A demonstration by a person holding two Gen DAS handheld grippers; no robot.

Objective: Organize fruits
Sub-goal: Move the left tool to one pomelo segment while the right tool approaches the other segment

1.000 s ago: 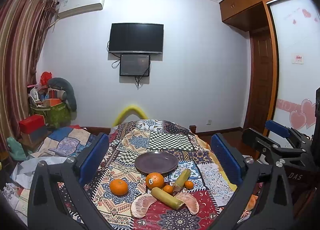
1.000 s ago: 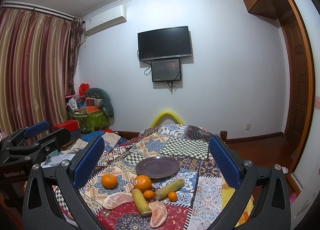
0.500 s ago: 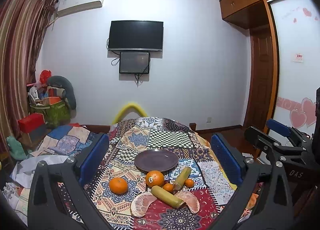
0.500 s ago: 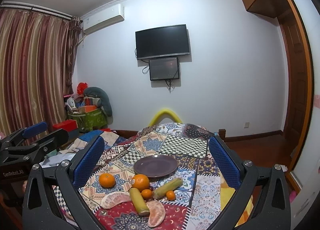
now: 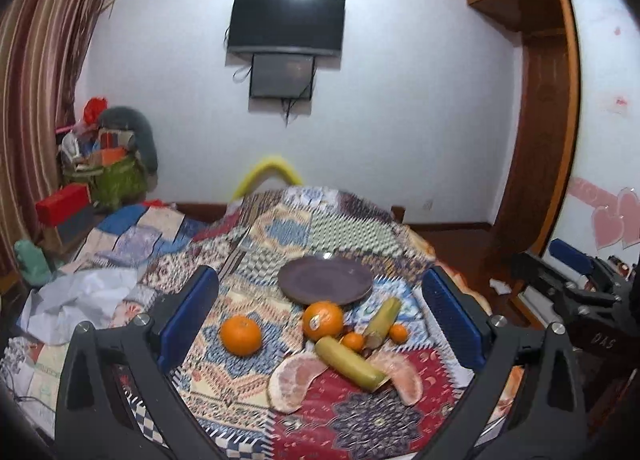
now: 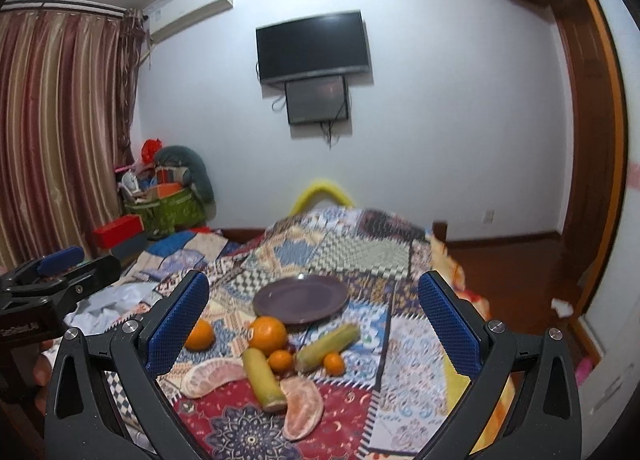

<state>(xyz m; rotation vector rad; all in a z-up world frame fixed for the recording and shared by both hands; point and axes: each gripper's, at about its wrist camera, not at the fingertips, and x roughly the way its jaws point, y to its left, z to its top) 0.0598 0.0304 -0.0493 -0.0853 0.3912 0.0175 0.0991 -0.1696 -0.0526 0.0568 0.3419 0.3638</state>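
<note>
A: Where did the fruit lie?

B: All of it sat on the patchwork cloth [image 5: 288, 227] over the tabletop, just in front of the empty purple plate [image 5: 325, 280]. The big orange [image 5: 322, 320] with a sticker was just beside the plate's near rim, and a second orange [image 5: 240, 335] lay apart to the left.

A: And the smaller pieces?

B: Two little tangerines [image 6: 280, 360] sat between two yellow-green sugarcane sticks [image 6: 264, 380]. One peeled pomelo segment [image 5: 294, 382] lay on the left of the nearer stick and another pomelo segment [image 6: 302, 406] at its right end.

A: What were the grippers doing?

B: The left gripper [image 5: 320, 324] hung above the near edge of the cloth, jaws wide apart, nothing between the blue pads [image 5: 188, 316]. The right gripper [image 6: 313, 328] was the same: jaws spread, holding nothing, clear of the fruit.

A: Anything else?

B: A dark television [image 6: 313, 45] on the white wall, striped curtains [image 6: 60, 131] at the left.
</note>
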